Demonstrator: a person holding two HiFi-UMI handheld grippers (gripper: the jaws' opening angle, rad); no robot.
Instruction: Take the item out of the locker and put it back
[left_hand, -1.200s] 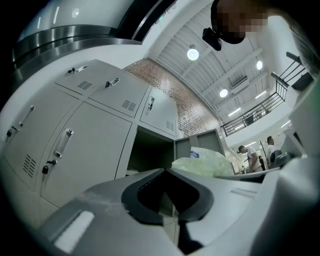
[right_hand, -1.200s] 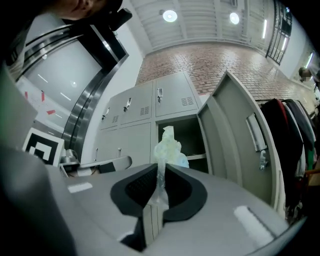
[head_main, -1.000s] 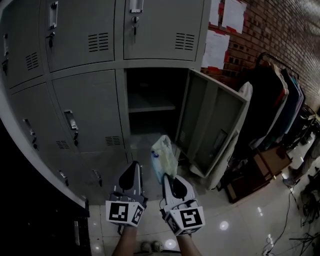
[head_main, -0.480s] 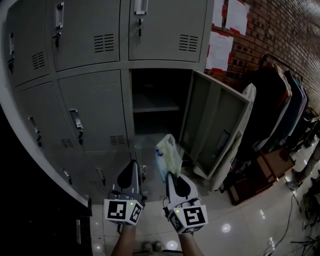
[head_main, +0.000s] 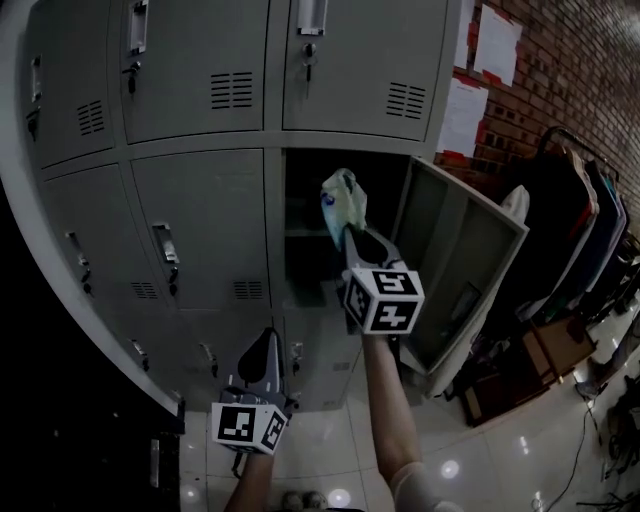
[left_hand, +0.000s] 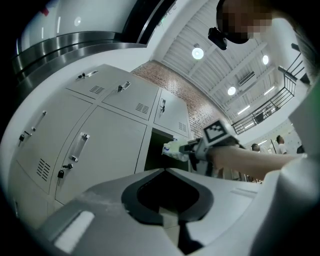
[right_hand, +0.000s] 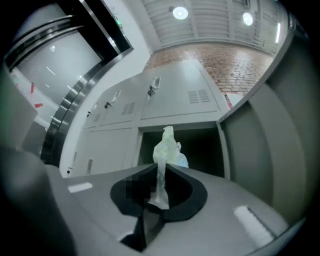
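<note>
A crumpled pale plastic bag (head_main: 342, 200) sticks up from my right gripper (head_main: 349, 230), which is shut on its lower end. That gripper is raised in front of the dark open locker compartment (head_main: 306, 262), whose grey door (head_main: 455, 262) swings out to the right. In the right gripper view the bag (right_hand: 167, 149) stands out of the closed jaws of my right gripper (right_hand: 161, 169), facing the opening. My left gripper (head_main: 266, 346) hangs low before the closed lower lockers, shut with nothing in it. The left gripper view, past my left gripper (left_hand: 165, 170), shows the bag (left_hand: 171, 148) at the opening.
Closed grey lockers (head_main: 200, 220) fill the left and top. A shelf (head_main: 300, 232) crosses the open compartment. Papers (head_main: 495, 45) hang on the brick wall. A rack of dark clothes (head_main: 580, 200) and boxes (head_main: 530, 350) stand on the shiny floor at the right.
My right gripper has risen with the bag from low beside the left gripper up to the mouth of the open compartment. The left gripper has barely shifted.
</note>
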